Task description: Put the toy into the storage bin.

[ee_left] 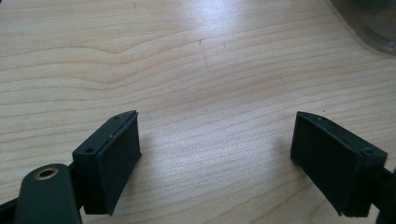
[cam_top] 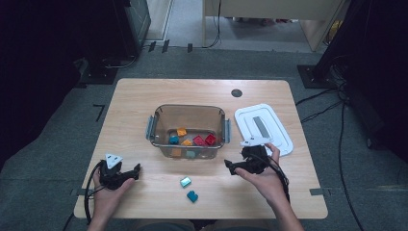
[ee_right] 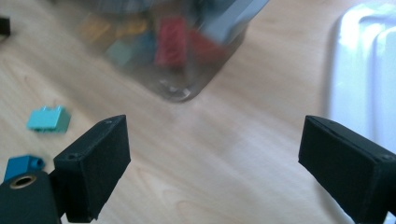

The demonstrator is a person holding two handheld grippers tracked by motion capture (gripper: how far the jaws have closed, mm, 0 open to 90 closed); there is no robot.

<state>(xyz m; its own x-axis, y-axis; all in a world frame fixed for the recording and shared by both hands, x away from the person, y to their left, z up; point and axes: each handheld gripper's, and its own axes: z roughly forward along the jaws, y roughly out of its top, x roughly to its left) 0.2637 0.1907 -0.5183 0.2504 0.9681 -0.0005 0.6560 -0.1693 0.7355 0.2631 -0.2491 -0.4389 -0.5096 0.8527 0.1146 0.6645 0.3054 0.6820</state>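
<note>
A clear plastic bin stands mid-table with several bricks in it, among them red, orange and blue ones. Two bricks lie loose on the table in front of it: a light teal brick and a darker blue brick. My left gripper rests low at the front left, open, over bare wood. To the right of the loose bricks my right gripper is open with nothing between its jaws. Its view shows the teal brick, the blue brick and the bin's corner.
A white lid lies flat to the right of the bin, just beyond my right hand, and its edge shows as the lid in the right gripper view. A round grommet sits near the table's far edge. Cables trail on the floor at the right.
</note>
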